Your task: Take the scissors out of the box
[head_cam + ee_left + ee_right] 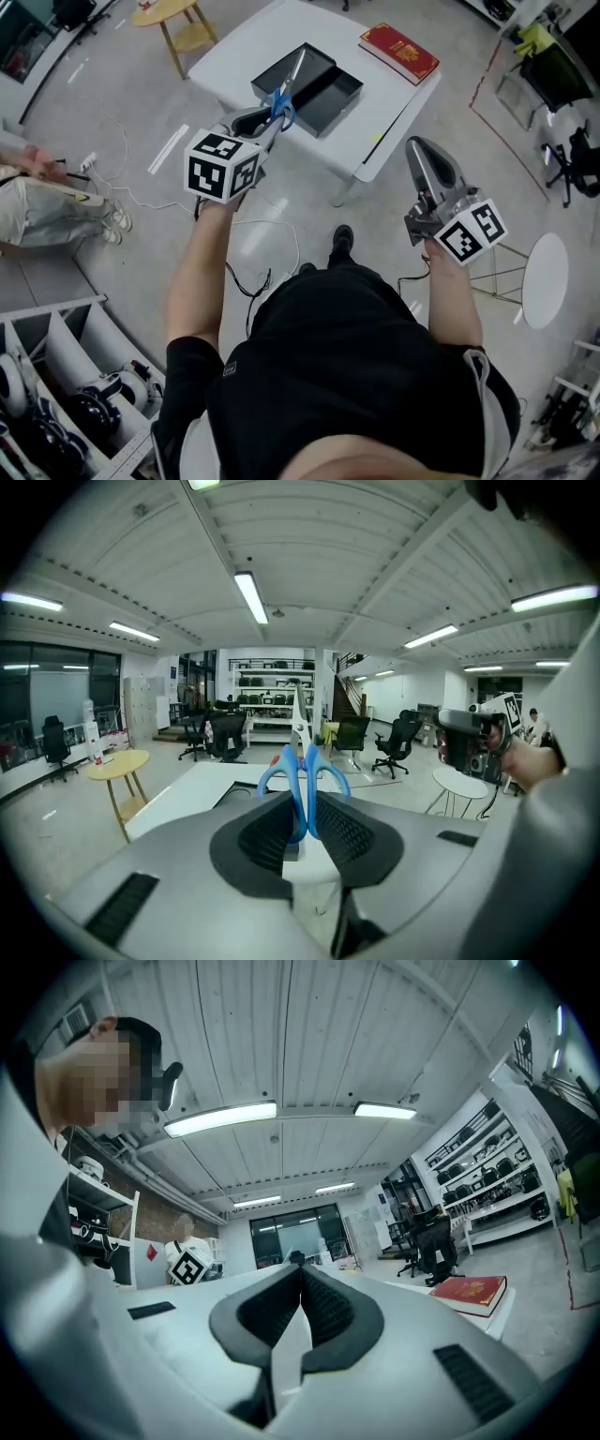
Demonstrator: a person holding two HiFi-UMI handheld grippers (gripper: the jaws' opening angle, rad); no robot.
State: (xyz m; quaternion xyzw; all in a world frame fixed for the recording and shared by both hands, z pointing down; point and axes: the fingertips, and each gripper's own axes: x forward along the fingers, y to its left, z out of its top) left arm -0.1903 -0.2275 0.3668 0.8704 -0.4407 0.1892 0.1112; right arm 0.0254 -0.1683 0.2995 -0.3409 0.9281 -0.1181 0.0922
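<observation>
We are looking down at a white table (232, 58) that is carrying an open black box (334, 96), with a red book (399, 52) lying at its far corner.

Red book (399, 52) on white table (246, 54)

Open air surrounds my left gripper (269, 122) and right gripper (419, 148) mid-frame. The scissors (281, 103) I carry overlap the open black box (323, 98) on the bench (239, 56). A red book (399, 52) fills the bench's upper right corner, and its left part is bare. A round white table (545, 279) stands at far right.
</observation>
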